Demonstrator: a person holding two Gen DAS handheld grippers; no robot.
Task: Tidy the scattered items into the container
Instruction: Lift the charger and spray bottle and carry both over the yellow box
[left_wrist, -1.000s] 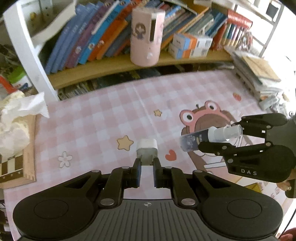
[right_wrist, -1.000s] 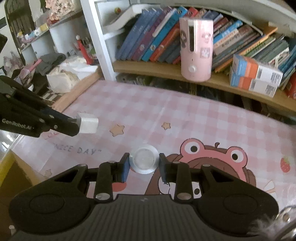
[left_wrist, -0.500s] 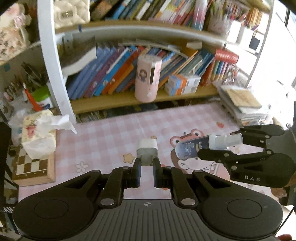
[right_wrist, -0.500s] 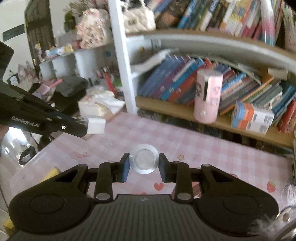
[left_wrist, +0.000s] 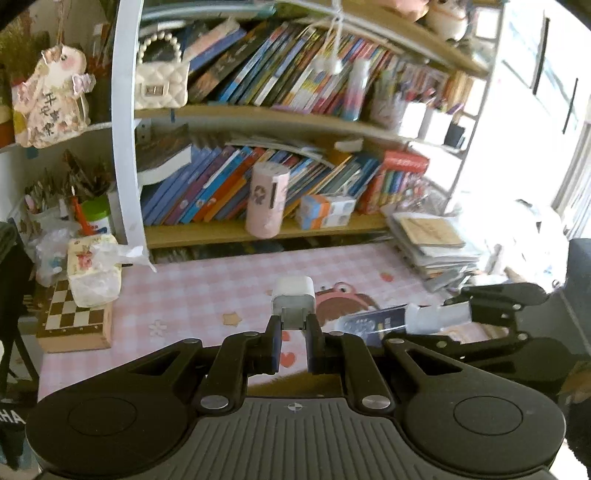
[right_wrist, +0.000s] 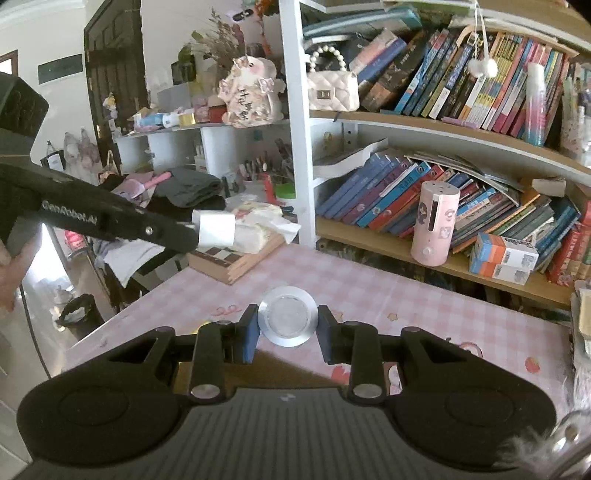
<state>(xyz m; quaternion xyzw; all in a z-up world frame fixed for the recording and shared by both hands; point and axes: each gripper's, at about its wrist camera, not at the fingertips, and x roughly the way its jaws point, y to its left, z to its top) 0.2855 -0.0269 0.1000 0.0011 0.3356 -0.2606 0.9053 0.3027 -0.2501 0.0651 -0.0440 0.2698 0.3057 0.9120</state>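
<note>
1. L gripper (left_wrist: 294, 332): jaws pinch a small white charger block (left_wrist: 293, 297) by its lower end; most of the block sticks out past the tips, held up over the pink checked tablecloth (left_wrist: 207, 291).
2. R gripper (right_wrist: 287, 332): jaws clamp a spray bottle (right_wrist: 288, 321), seen end-on as a silver disc between the pads.
3. Left view shows the same bottle (left_wrist: 384, 321) side-on: blue body, clear cap end inside the R jaws, body pointing toward the charger, not touching it.
4. Both items off the table.
5. Container: can't make one out in either view.
6. Bottle label blurred, unreadable. Charger prongs hidden by L pads. R edge of left view blown out by window glare.
</note>
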